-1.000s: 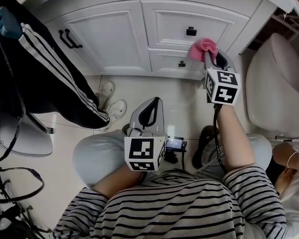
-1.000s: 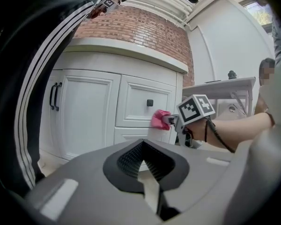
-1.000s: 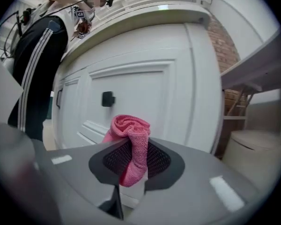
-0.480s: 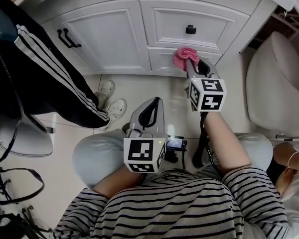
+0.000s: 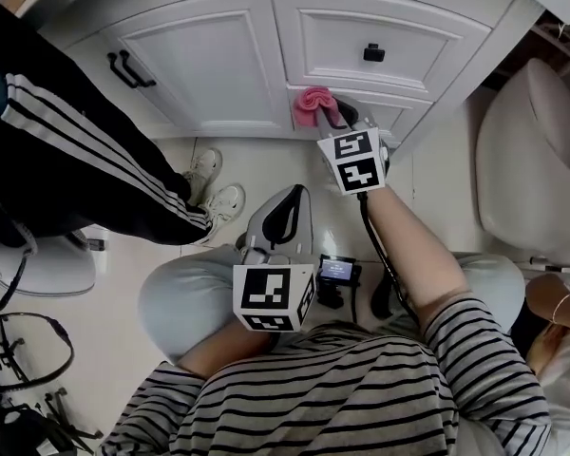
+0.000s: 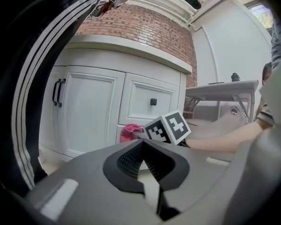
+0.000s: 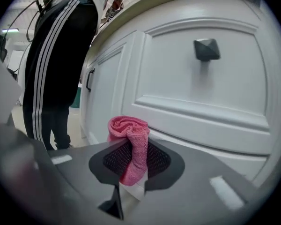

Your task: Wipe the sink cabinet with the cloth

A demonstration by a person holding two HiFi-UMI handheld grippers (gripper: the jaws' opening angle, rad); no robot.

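Note:
The white sink cabinet [image 5: 218, 65] fills the top of the head view, with a door at left and drawers at right. My right gripper [image 5: 325, 114] is shut on a bunched pink cloth [image 5: 313, 104], which presses against the lower drawer front just under the upper drawer. In the right gripper view the pink cloth [image 7: 130, 144] is pinched between the jaws, close to the white drawer [image 7: 201, 93] with its dark knob [image 7: 206, 48]. My left gripper [image 5: 283, 218] rests over the person's lap, shut with nothing in it. The left gripper view shows its shut tips [image 6: 141, 143] and the cloth [image 6: 130, 132] beyond.
A bystander in black striped trousers [image 5: 85, 150] and white shoes [image 5: 214, 193] stands at the left, by the cabinet door with black handles [image 5: 125, 69]. A toilet [image 5: 537, 160] sits at the right. A small dark device [image 5: 335, 275] lies on the tiled floor between my knees.
My right gripper has carried the pink cloth leftward along the lower drawer front, from near its right end to near its left end. The left gripper has stayed put.

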